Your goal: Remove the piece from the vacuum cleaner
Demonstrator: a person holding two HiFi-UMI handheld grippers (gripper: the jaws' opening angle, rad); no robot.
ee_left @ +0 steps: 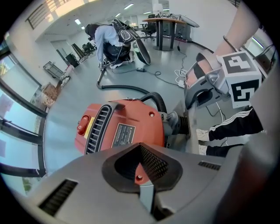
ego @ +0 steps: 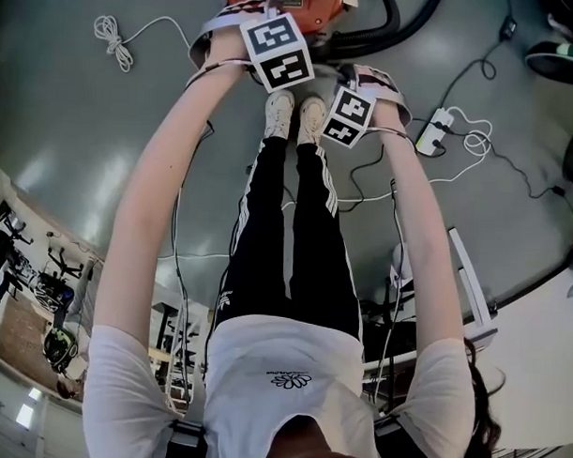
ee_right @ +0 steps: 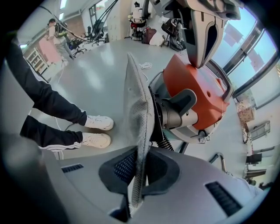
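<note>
**Right tongs have the piece; pull away from the cleaner**

Your right tongs (ee_right: 136, 171) are clenched on the lower edge of the piece (ee_right: 137, 109), a thin grey mesh-faced plate. It stands on edge and rises straight up out of the tongs, so its long axis runs in line with them. The plate's flat face sits right against the grey hose socket (ee_right: 175, 114) at the front of the orange vacuum cleaner (ee_right: 194, 81), which is on the floor just ahead of your shoes.

Your left tongs (ee_left: 141, 174) are closed on a thin orange-tipped edge of the cleaner's body, apparently to steady it.

The right hand is the one on the plate. The cleaner lies to the right of the plate in the right gripper view, so the pull likely goes the other way, off the socket, while the left holds firm. Watch that the thin plate does not twist or slip in the grip.
</note>
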